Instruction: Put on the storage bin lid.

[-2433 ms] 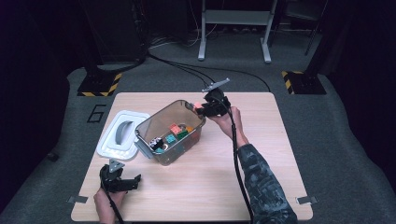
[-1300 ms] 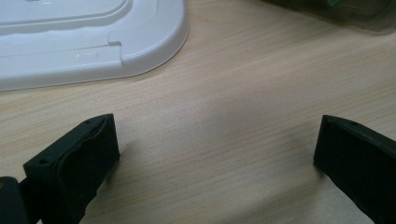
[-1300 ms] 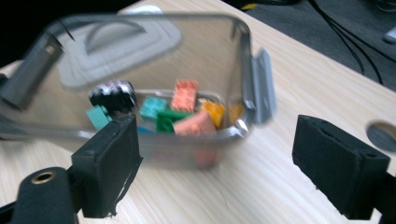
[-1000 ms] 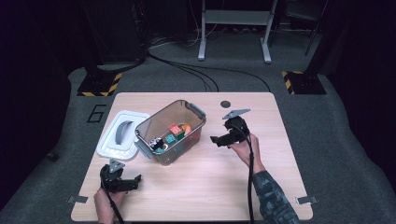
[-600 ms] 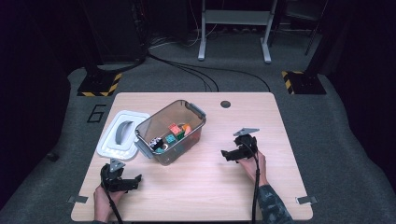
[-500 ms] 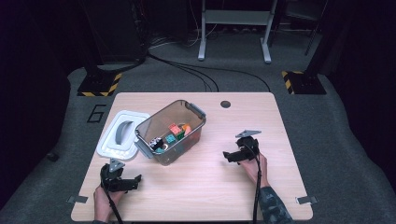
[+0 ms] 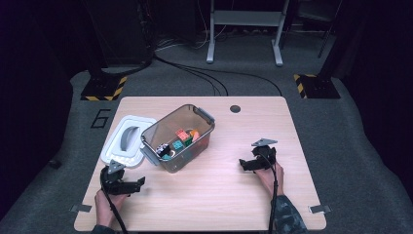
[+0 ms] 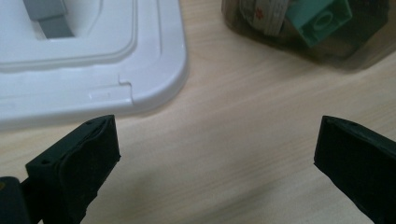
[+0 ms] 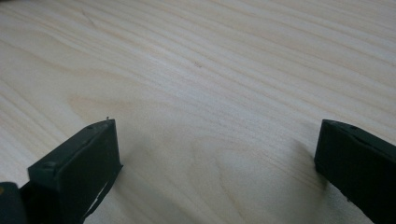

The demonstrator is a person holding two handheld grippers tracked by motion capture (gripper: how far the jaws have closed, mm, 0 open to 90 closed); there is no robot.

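A smoky clear plastic bin (image 7: 192, 153) stands at the table's middle left with several coloured toy blocks (image 7: 182, 136) inside. Its white lid (image 7: 117, 151) with a grey handle lies flat to the left of it. My left gripper (image 7: 139, 184) rests open at the near left, with bare wood between its jaws (image 8: 217, 154). Ahead of it are the lid's corner (image 8: 93, 60) and a green block (image 8: 322, 21) behind the bin's wall. My right gripper (image 7: 242, 165) sits low at the right, jaws pointing left. Its jaws have just been opening and stand wide (image 9: 217, 154), with nothing between them.
The wooden table (image 7: 219, 204) has a small round cable hole (image 7: 235, 108) near its far edge. Grey carpet surrounds it, with cables and a metal stand's legs (image 7: 243, 34) beyond. Hazard-striped feet (image 7: 100, 87) stand at the far corners.
The right hand has come away from the bin's far corner, moving right, toward the near side and down to the table. The left hand has stayed put.
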